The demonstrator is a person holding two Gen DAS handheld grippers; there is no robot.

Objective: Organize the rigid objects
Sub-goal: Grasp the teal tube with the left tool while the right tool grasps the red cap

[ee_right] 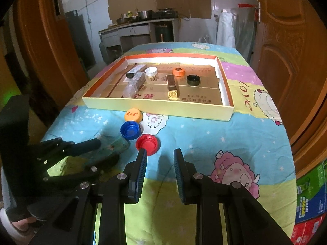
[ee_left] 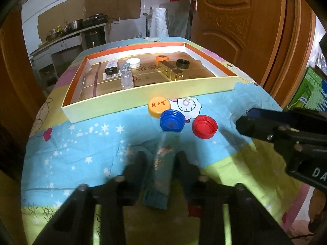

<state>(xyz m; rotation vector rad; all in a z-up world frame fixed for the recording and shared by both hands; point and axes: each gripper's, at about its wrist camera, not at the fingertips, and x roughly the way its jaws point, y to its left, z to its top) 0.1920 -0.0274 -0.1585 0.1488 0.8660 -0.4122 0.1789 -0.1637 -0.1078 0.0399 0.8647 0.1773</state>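
Left wrist view shows the desk under a bright cartoon-printed cloth (ee_left: 98, 134) of blue, green and pink patches; its near edge is cut off by the gripper frame. On it sits a wide shallow cardboard tray (ee_left: 143, 100) with pale yellow outer walls and an orange inner rim. Inside lie a gold rectangular box (ee_left: 170, 71), a clear plastic rectangular case (ee_left: 126, 76), a small white box with a dark end (ee_left: 112, 67), a white round cap (ee_left: 133, 62), an orange round cap (ee_left: 162, 58) and a black round cap (ee_left: 182, 63); the printing on the tray floor is too small to read. Just before the tray's near wall stand a yellow-orange bottle cap (ee_left: 159, 106), a blue ribbed bottle cap (ee_left: 172, 120) lying open side up and touching it, and a red bottle cap (ee_left: 204, 126) just beside. The left gripper (ee_left: 161, 159) has its jaws clenched on a pale blue-green long flat box (ee_left: 164, 159), blurred, its far end reaching the blue cap. In the right wrist view the right gripper (ee_right: 160, 156) hovers by the red cap, jaws narrowly parted and grasping nothing.
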